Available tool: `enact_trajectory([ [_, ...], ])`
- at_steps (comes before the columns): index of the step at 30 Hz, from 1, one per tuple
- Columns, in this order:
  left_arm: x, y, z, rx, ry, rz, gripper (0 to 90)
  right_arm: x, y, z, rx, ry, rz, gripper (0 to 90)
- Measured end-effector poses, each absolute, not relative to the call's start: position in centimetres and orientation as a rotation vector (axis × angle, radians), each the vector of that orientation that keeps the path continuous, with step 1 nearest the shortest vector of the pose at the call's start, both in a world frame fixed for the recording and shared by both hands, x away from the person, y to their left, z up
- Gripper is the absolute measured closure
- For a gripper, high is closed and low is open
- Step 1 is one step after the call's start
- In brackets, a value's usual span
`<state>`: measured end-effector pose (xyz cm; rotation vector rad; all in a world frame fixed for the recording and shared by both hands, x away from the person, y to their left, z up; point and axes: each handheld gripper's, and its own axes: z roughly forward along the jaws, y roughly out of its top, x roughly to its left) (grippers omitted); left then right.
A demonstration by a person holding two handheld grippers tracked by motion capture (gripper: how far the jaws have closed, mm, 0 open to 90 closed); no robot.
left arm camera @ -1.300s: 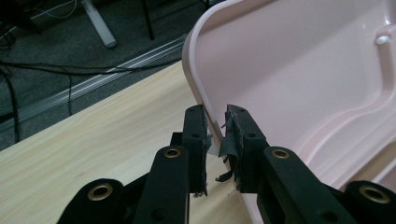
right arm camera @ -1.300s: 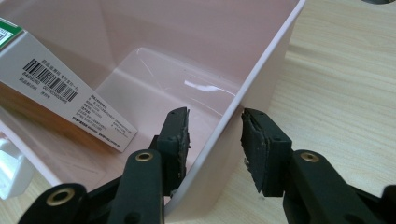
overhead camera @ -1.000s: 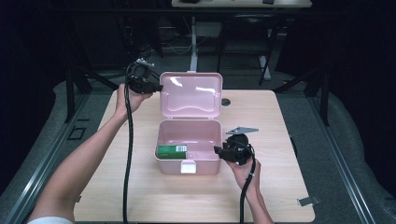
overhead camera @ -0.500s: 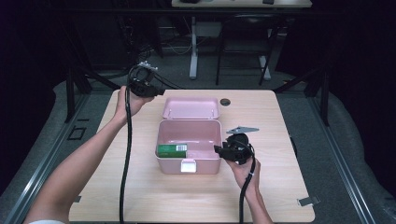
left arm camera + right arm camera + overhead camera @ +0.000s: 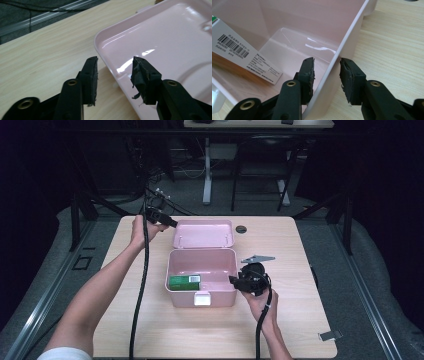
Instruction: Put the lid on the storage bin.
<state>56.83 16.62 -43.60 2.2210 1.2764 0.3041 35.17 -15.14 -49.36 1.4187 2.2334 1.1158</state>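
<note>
High view: box point(image 5: 202, 280) mid-table, lid point(image 5: 204, 233) flat at 12 o'clock. Left gripper point(image 5: 167, 221) just opened, lid released. Right gripper point(image 5: 235, 281) straddles box wall, loosely; withdraw left straight out.

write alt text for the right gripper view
The right gripper straddles the side wall of an open pink box, one jaw inside and one outside. A white carton with a barcode lies in the box, which sits on a wooden table.
</note>
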Motion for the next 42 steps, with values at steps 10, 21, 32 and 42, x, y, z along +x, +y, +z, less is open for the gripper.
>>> enact_trajectory([
  [10, 59.0, 15.6, -46.5, 2.223, 1.395, 0.285, 60.3, 35.2, -15.0, -49.6, 1.423, 2.222, 1.117, 64.1],
  [21, 60.1, 15.5, -47.2, 2.263, 1.457, 0.259, 75.1, 35.1, -15.0, -49.6, 1.436, 2.210, 1.119, 64.4],
  [32, 60.3, 14.5, -47.5, 2.305, 1.465, 0.306, 77.1, 34.8, -14.9, -49.7, 1.447, 2.190, 1.124, 64.0],
  [42, 59.6, 14.7, -45.6, 2.247, 1.372, 0.366, 78.1, 34.8, -14.6, -50.0, 1.476, 2.163, 1.133, 62.0],
])
